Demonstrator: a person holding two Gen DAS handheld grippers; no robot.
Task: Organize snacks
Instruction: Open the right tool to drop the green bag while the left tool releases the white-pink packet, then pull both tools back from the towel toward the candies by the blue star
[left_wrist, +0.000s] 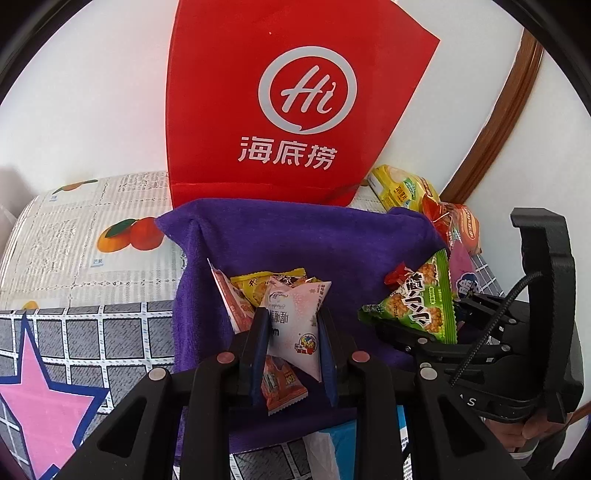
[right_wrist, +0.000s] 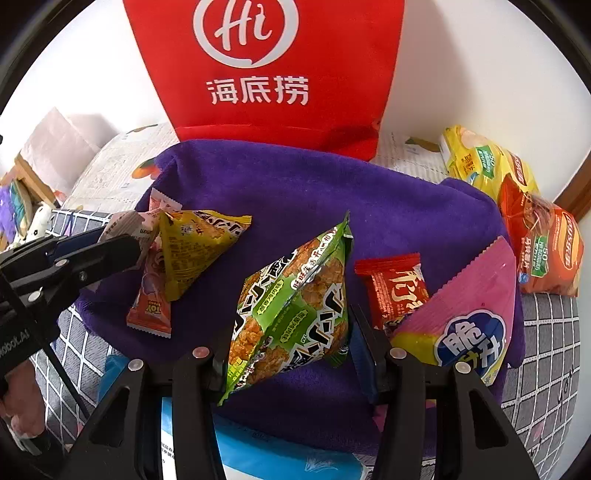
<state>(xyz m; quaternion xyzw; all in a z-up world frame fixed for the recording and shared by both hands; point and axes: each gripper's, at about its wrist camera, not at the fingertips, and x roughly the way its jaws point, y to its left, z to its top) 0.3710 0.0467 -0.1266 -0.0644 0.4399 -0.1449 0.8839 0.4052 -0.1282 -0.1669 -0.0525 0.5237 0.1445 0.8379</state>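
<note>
Both grippers hold a snack packet above the purple cloth (right_wrist: 295, 184).

The left gripper (left_wrist: 293, 332) is clenched on a white-and-pink packet (left_wrist: 295, 325), raised over the cloth's left part; the right gripper (right_wrist: 291, 350) is clamped on a green rice-cracker packet (right_wrist: 291, 302) over the cloth's middle; on the cloth lie a yellow triangular packet (right_wrist: 195, 251) and an orange packet (right_wrist: 151, 306) at its left, a small red packet (right_wrist: 397, 291) and a pink packet (right_wrist: 465, 314) at its right; a red paper bag (right_wrist: 266, 74) stands just behind the cloth; a yellow chip bag (right_wrist: 484, 162) and an orange chip bag (right_wrist: 546, 251) lie beside its right edge.
</note>
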